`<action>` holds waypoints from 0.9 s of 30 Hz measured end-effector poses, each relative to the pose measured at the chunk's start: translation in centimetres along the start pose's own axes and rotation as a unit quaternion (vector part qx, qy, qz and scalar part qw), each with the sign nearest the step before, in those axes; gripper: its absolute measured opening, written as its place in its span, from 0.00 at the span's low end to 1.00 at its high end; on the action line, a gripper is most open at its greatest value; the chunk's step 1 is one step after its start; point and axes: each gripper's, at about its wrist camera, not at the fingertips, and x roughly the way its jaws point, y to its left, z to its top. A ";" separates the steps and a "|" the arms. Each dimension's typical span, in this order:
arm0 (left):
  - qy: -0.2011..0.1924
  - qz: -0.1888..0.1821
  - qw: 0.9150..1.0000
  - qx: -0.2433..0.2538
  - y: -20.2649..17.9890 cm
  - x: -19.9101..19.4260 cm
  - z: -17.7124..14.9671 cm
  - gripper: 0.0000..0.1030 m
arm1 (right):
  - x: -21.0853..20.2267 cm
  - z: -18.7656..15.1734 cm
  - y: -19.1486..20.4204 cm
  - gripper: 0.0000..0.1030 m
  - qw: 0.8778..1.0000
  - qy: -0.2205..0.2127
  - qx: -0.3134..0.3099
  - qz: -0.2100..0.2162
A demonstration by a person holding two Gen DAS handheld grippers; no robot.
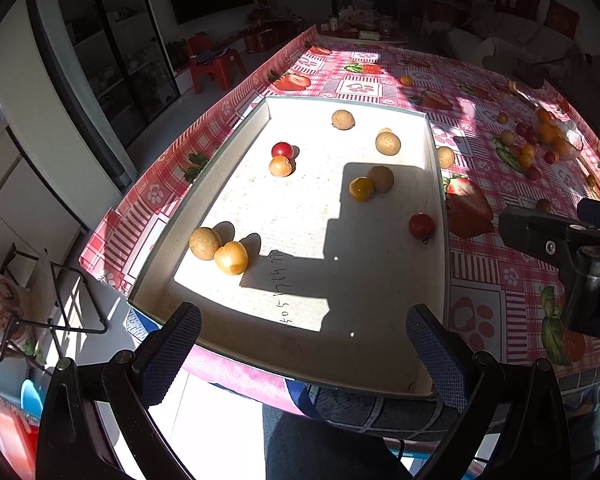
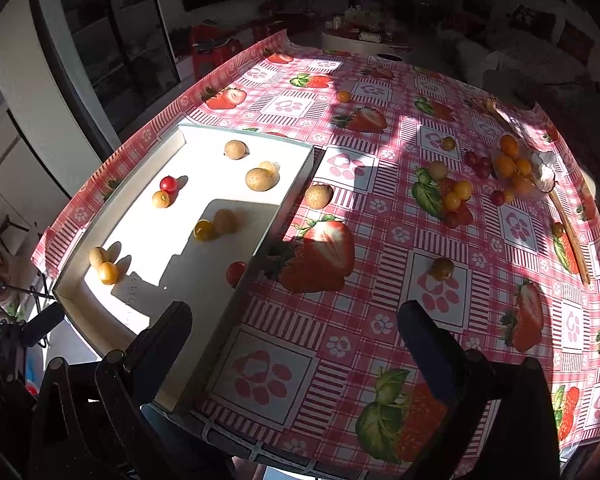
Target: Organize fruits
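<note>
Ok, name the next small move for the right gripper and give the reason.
Probably ease the right gripper, open and empty, forward toward the loose yellow fruit lying just ahead on the tablecloth. It is the nearest fruit outside the white tray, where several fruits already lie.

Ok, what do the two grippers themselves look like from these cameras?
Both match: black frames with round pivot bolts, each finger ending in a dark blue pad with a fine dotted grip texture. The left gripper shows a pad clearly in sunlight; the right gripper pads sit in shadow. No cables or sleeves are visible.
</note>
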 end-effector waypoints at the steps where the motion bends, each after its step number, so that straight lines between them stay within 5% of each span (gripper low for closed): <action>1: -0.002 0.000 1.000 0.002 -0.1 -0.1 0.1 1.00 | 0.0 0.0 -0.1 1.00 1.000 0.000 0.001 -0.001; 27: 0.001 0.000 1.000 0.003 -0.5 0.0 -0.1 1.00 | 0.6 -0.8 0.1 1.00 1.000 0.015 -0.003 0.006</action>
